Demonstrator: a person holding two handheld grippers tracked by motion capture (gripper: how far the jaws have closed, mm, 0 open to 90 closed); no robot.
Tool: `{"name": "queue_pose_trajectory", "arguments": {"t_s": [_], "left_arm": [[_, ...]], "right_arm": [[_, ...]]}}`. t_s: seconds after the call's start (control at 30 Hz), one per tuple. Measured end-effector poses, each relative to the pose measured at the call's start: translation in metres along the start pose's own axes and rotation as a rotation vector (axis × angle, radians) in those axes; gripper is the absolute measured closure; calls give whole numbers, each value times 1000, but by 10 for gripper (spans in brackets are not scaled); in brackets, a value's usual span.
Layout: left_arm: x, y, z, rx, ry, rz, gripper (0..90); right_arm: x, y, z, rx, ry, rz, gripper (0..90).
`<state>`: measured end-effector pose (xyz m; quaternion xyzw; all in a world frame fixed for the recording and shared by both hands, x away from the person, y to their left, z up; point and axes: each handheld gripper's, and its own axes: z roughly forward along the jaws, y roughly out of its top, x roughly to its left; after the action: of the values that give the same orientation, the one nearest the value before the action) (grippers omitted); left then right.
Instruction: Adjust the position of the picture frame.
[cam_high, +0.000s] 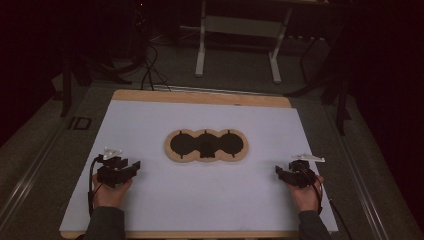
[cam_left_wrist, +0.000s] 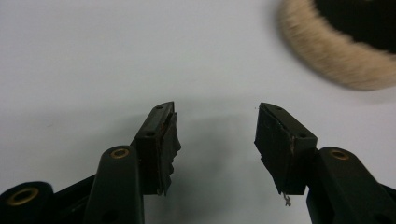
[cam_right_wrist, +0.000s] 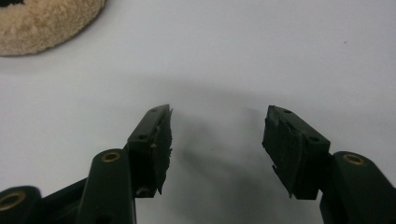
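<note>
**Both grippers rest open, wooden tray between them**

At the left of the high view, the left gripper (cam_high: 131, 167) sits low over the white table sheet (cam_high: 200, 200), held by the person's left hand (cam_high: 111, 192). In the left gripper view its jaws stand wide apart with only bare white sheet between them; nothing is gripped. A blurred tan edge of the wooden tray (cam_left_wrist: 327, 56) shows at the upper right of that view, well apart from the jaw tips.

In the middle of the sheet lies the wooden tray (cam_high: 172, 152), a flat oblong with three round dark recesses in a row; a small dark piece (cam_high: 206, 148) stands in the middle one.

At the right, the right gripper (cam_high: 281, 172) is held by the right hand (cam_high: 307, 195), near the sheet's right edge. Its jaws are likewise spread wide and empty, over bare sheet, with the tray's edge (cam_right_wrist: 46, 28) at the upper left of the right gripper view.
</note>
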<state>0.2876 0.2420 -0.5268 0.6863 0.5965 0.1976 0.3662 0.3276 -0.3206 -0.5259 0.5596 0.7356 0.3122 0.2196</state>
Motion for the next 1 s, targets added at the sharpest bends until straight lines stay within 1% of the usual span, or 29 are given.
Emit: {"name": "queue_pose_trajectory", "arguments": {"t_s": [0.07,0.1,0.13,0.2,0.27,0.3,0.4,0.47,0.6,0.83,1.0], "left_arm": [[-4,2,-3,-14,27,46,467],[-6,2,-5,-25,24,57,467],[-6,2,-5,-25,24,57,465],[-10,3,-7,-50,18,80,460],[-12,3,-8,-51,11,93,441],[-13,3,-7,-46,-1,106,437],[-14,4,-7,-49,-36,101,420],[-14,4,-8,-55,-42,103,420],[-13,4,-9,-56,-63,82,409],[-19,5,-8,-51,-101,95,444],[-23,5,-9,-62,-108,106,455]], "right_arm": [[0,0,-1,-9,5,3,415],[0,0,-2,-14,4,3,415],[1,1,-2,-19,3,2,411],[1,1,-3,-24,1,-2,408],[1,1,-4,-32,2,-3,407],[2,1,-4,-31,4,-2,405],[3,1,-3,-24,5,-7,400],[3,1,-3,-22,4,-12,401],[4,2,-3,-23,3,-17,389],[9,1,-2,-13,-2,-37,384],[12,2,-3,-17,5,-45,389]]}}
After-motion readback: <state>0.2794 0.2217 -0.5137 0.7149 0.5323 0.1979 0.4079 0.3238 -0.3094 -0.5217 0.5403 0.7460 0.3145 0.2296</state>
